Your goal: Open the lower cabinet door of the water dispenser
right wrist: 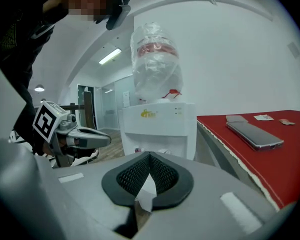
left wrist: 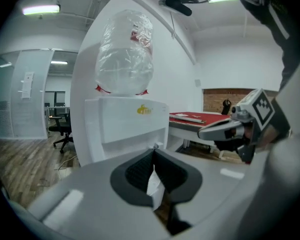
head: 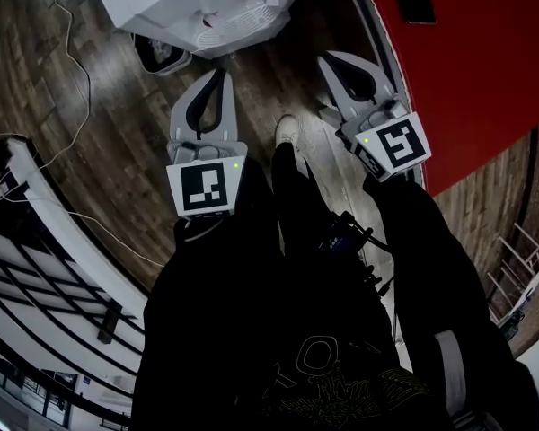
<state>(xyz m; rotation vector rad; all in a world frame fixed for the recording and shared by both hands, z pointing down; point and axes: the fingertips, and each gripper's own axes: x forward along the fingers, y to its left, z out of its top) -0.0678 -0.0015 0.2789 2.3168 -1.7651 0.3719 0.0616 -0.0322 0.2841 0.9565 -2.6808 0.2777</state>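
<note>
The left gripper [left wrist: 154,151] has its jaws pressed together at the tips with nothing caught between the dark ribbed pads, and the right gripper [right wrist: 150,155] is the same, tips touching and empty. Both are held level, side by side and a little apart, pointing at the white water dispenser [left wrist: 126,129], which stands just beyond them on the wood floor [head: 117,142]. That reads as a ready stance in front of the unit rather than a reach. Neither touches the dispenser. The lower cabinet door cannot be seen: each gripper's own body blocks the bottom of its view, and the head view shows only the top of the unit from above. It must lie below the tap recess, so both grippers probably have to drop before either can hook an edge. An upturned clear bottle [right wrist: 155,64] sits on the unit. To the right is a red table [right wrist: 270,154] with a phone [right wrist: 254,134] lying flat on it. A yellow logo [right wrist: 148,114] marks the front panel, but its lettering is too small to read. The bottle carries red markings with no legible words, and the cube [head: 204,187] on each gripper bears only a black-and-white square pattern.
</note>
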